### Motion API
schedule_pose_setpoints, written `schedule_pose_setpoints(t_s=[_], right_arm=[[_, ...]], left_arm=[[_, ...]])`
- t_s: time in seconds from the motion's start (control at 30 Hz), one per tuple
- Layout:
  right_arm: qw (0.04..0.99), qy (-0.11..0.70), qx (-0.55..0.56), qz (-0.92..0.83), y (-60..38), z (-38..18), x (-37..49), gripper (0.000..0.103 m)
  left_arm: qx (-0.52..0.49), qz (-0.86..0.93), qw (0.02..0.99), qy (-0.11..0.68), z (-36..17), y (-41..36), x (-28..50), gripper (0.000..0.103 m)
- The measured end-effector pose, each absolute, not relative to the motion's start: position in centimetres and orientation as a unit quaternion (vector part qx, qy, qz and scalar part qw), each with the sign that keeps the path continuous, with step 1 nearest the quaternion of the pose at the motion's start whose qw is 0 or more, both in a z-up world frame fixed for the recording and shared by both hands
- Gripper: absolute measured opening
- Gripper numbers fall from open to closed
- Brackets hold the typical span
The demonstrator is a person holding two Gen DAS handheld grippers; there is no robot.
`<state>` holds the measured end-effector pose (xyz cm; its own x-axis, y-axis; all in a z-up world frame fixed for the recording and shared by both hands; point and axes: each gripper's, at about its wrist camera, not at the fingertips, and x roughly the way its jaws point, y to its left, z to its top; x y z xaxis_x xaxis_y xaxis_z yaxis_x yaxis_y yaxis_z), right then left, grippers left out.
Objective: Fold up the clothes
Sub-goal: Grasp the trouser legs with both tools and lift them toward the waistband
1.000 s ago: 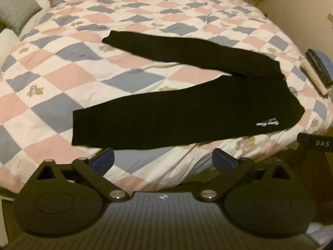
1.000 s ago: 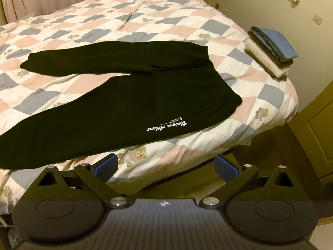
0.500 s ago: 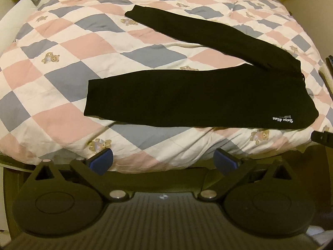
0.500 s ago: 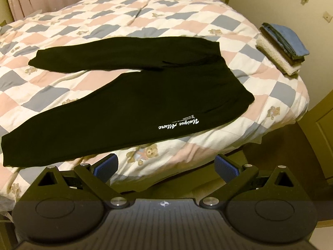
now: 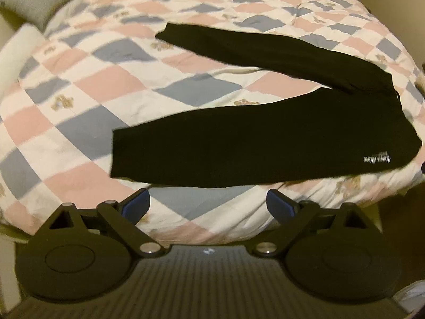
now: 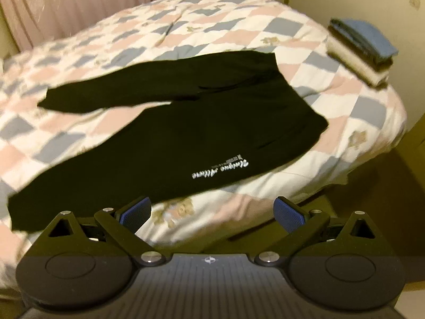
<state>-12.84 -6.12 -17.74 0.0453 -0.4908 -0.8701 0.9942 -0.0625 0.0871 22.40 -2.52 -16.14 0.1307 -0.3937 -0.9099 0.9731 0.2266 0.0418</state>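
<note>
Black trousers [image 5: 252, 146] [image 6: 172, 146] lie flat on the bed with the legs spread in a V, the waist to the right, and white lettering [image 6: 220, 170] near the hip. My left gripper [image 5: 209, 204] hovers over the bed's near edge, just short of the nearer leg's cuff; its jaws are closing slightly, with only quilt behind the gap. In the right wrist view my right gripper [image 6: 212, 210] hangs wide open over the bed's edge, below the lettering, with nothing between its blue pads [image 6: 135, 210].
The quilt [image 5: 106, 85] is checked in pink, blue and white. A stack of folded clothes [image 6: 361, 50] sits at the bed's far right corner. A grey pillow [image 5: 34, 2] lies at the far left. Pink curtains [image 6: 79, 2] hang behind the bed.
Both grippers have come closer to the bed's near edge, so the trousers loom larger. The left view has swung left toward the cuff end. Both current views are motion-blurred.
</note>
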Motion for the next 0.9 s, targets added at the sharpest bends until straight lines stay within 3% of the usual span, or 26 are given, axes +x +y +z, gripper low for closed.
schedule_pose_setpoints(t_s=[0.17, 0.33, 0.47, 0.53, 0.63, 0.7, 0.9], right_arm=[[0.619, 0.293, 0.424, -0.592, -10.3, -19.7, -16.0, 0.101], [0.621, 0.330, 0.460, -0.543, -17.2, -22.7, -18.8, 0.101], [0.629, 0.346, 0.475, -0.509, -23.6, -24.6, -21.4, 0.095], [0.638, 0.351, 0.477, -0.492, -26.7, -25.5, -22.6, 0.094], [0.654, 0.373, 0.463, -0.467, -31.8, -27.1, -24.2, 0.091], [0.665, 0.383, 0.455, -0.452, -35.4, -28.1, -24.9, 0.084], [0.743, 0.381, 0.388, -0.389, -46.9, -28.8, -24.3, 0.080]], left_arm=[[0.362, -0.486, 0.658, 0.447, -18.8, -7.1, 21.8, 0.093], [0.354, -0.487, 0.652, 0.460, -21.0, -12.8, 21.2, 0.092], [0.360, -0.514, 0.642, 0.441, -22.5, -17.9, 21.0, 0.088], [0.367, -0.529, 0.632, 0.432, -23.6, -21.1, 21.2, 0.081], [0.386, -0.558, 0.616, 0.400, -25.1, -26.6, 21.9, 0.068], [0.400, -0.587, 0.598, 0.370, -25.7, -30.7, 22.6, 0.060], [0.443, -0.680, 0.524, 0.257, -27.8, -44.5, 25.1, 0.059]])
